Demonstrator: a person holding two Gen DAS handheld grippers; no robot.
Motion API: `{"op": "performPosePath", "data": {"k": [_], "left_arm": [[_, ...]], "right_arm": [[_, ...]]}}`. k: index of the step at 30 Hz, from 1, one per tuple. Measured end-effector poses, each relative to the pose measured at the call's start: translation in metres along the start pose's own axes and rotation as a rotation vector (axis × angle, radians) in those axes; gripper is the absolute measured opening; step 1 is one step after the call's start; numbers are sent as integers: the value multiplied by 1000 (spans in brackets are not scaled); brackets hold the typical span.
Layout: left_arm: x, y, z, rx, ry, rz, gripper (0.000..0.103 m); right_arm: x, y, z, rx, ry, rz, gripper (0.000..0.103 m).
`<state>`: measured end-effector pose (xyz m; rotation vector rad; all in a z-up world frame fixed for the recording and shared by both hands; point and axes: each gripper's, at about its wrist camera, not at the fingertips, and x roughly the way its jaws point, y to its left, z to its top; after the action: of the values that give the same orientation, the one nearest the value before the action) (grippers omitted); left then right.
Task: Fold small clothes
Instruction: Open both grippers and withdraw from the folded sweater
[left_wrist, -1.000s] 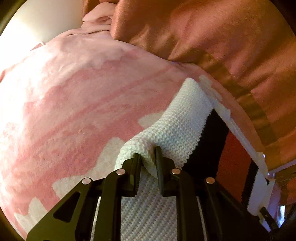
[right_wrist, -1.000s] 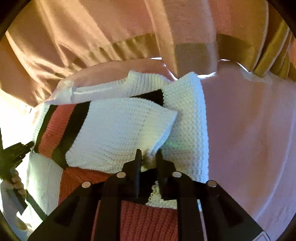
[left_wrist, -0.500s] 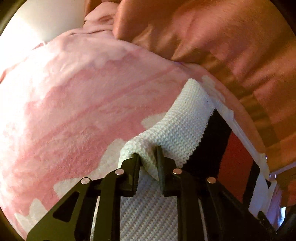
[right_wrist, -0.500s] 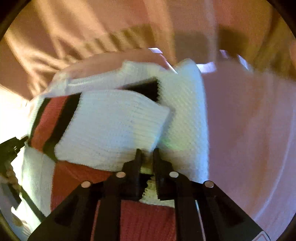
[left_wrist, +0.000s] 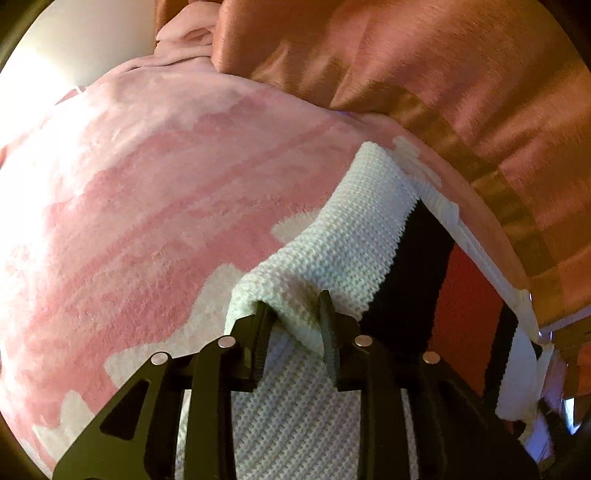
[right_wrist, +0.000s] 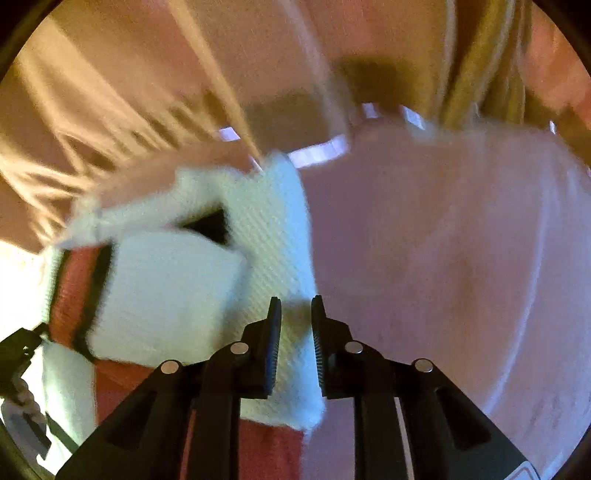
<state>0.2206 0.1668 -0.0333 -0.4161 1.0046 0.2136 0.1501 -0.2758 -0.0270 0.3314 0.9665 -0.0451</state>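
Note:
A small knit sweater (left_wrist: 354, 240), white with black and red stripes, lies on a pink blanket (left_wrist: 147, 192). My left gripper (left_wrist: 295, 317) has opened a little; a white fold of the sweater still sits between its jaws. In the right wrist view the sweater (right_wrist: 166, 288) lies partly folded, a white panel laid over its striped body. My right gripper (right_wrist: 295, 314) is open over the sweater's right white edge, with nothing pinched. This view is motion-blurred. The other gripper (right_wrist: 18, 354) shows at the far left edge.
An orange-brown satin cover (left_wrist: 424, 74) with darker bands is bunched behind the sweater, and shows in the right wrist view (right_wrist: 110, 92) too. The pink blanket (right_wrist: 443, 258) spreads to the right of the sweater.
Both grippers have opened. The right one let go of the sweater's white fold and swung right; the left one's jaws have parted around its fold.

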Motion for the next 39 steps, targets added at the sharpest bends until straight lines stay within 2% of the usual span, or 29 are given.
{"op": "performPosePath", "data": {"k": [2, 4, 6, 8, 9, 10, 12, 14, 16, 21, 23, 25, 28, 31, 34, 36, 39], "left_arm": [[-6, -4, -4, 13, -11, 4, 36], [-14, -12, -11, 52, -36, 19, 40], [-19, -23, -20, 101, -55, 32, 40], [-20, -30, -26, 131, -54, 31, 40], [-19, -36, -30, 150, -48, 25, 41], [-17, -40, -33, 164, -40, 22, 42], [-13, -51, -38, 200, -33, 24, 42], [-12, -58, -42, 229, -37, 33, 43], [-15, -64, -45, 256, -43, 34, 43], [-33, -69, -56, 308, -67, 20, 49], [-42, -70, -63, 341, -83, 22, 50], [-55, -67, -75, 383, -110, 27, 53], [-69, -59, -90, 430, -138, 38, 58], [-83, -47, -106, 471, -158, 50, 60], [-97, -33, -119, 502, -181, 58, 78], [-105, -15, -131, 494, -188, 61, 84], [-109, 27, -147, 415, -98, 6, 86]], "right_arm": [[1, 13, 9, -50, -27, 13, 15], [16, 31, 22, -90, -29, 0, 13], [34, 35, 32, -94, -27, -7, 11], [57, 31, 38, -94, -8, -71, 11], [73, 22, 40, -78, 16, -115, 4], [82, 15, 43, -59, 22, -102, 0], [78, 5, 48, 6, 20, -51, 0], [64, 4, 48, 23, 16, -55, 0], [40, 9, 41, -7, -2, -64, 6], [-32, 17, -8, -35, -29, -46, 12], [-59, 18, -36, -34, -43, -46, 22], [-86, 20, -72, -22, -55, -64, 36], [-113, 20, -123, 15, -67, -79, 48], [-126, 22, -170, 67, -49, -54, 52], [-129, 28, -208, 74, -29, -82, 61], [-126, 34, -228, 51, -4, -126, 62], [-128, 36, -257, 25, 18, -161, 64]]}}
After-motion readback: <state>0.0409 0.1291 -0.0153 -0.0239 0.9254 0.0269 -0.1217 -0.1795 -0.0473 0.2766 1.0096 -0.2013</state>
